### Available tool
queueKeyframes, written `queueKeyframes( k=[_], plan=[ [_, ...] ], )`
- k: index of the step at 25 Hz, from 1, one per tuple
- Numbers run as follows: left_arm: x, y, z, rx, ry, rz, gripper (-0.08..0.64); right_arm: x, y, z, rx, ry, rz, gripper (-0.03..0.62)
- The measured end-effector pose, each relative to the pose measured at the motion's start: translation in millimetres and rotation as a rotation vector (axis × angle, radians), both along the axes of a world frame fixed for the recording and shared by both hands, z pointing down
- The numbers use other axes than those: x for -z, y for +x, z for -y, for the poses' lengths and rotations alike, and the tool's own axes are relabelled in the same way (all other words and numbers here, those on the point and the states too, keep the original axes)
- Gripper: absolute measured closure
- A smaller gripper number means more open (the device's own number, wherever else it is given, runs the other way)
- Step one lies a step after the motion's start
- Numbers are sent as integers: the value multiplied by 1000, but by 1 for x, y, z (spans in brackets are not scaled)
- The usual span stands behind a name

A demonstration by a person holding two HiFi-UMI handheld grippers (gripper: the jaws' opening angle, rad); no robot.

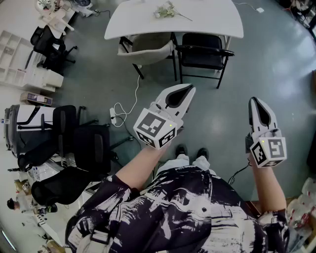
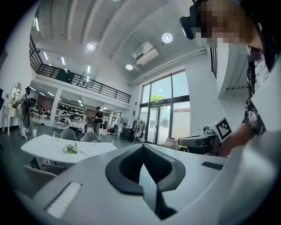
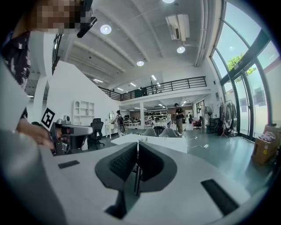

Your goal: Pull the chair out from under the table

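Observation:
A white table (image 1: 207, 24) stands ahead at the top of the head view, with a small bunch of flowers (image 1: 168, 11) on it. Two chairs are tucked under its near edge: a beige chair (image 1: 148, 50) on the left and a black chair (image 1: 203, 53) on the right. My left gripper (image 1: 191, 88) is held out above the floor, short of both chairs, shut and empty. My right gripper (image 1: 254, 100) hangs further right and nearer to me, also shut and empty. In the left gripper view the table (image 2: 48, 150) lies well beyond the shut left gripper (image 2: 143, 147).
Several black office chairs (image 1: 84, 146) crowd the left side, by a white shelf unit (image 1: 17, 62). A white cable (image 1: 127, 105) trails over the grey floor between them and the table. My feet (image 1: 190, 152) stand on open floor below the grippers. A person (image 3: 178, 116) stands far off.

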State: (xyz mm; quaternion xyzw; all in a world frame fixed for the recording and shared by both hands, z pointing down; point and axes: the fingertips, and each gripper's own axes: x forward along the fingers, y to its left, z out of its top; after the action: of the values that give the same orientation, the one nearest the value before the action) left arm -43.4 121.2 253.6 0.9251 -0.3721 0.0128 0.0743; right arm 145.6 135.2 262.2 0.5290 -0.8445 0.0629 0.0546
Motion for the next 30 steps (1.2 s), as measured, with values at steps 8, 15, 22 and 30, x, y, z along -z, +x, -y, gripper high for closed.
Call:
queueKeyframes(
  k=[8, 15, 22, 30],
  plan=[
    [1, 3, 0, -6, 1, -5, 557, 2, 1, 2, 1, 4, -3, 583],
    [-1, 2, 4, -6, 3, -10, 557, -1, 1, 6, -2, 5, -1, 583],
    [12, 13, 1, -71, 73, -38, 291, 14, -25, 3, 162, 86, 53, 198],
    [23, 17, -5, -144, 117, -48, 135, 20, -41, -3, 228, 137, 56, 91]
  ],
)
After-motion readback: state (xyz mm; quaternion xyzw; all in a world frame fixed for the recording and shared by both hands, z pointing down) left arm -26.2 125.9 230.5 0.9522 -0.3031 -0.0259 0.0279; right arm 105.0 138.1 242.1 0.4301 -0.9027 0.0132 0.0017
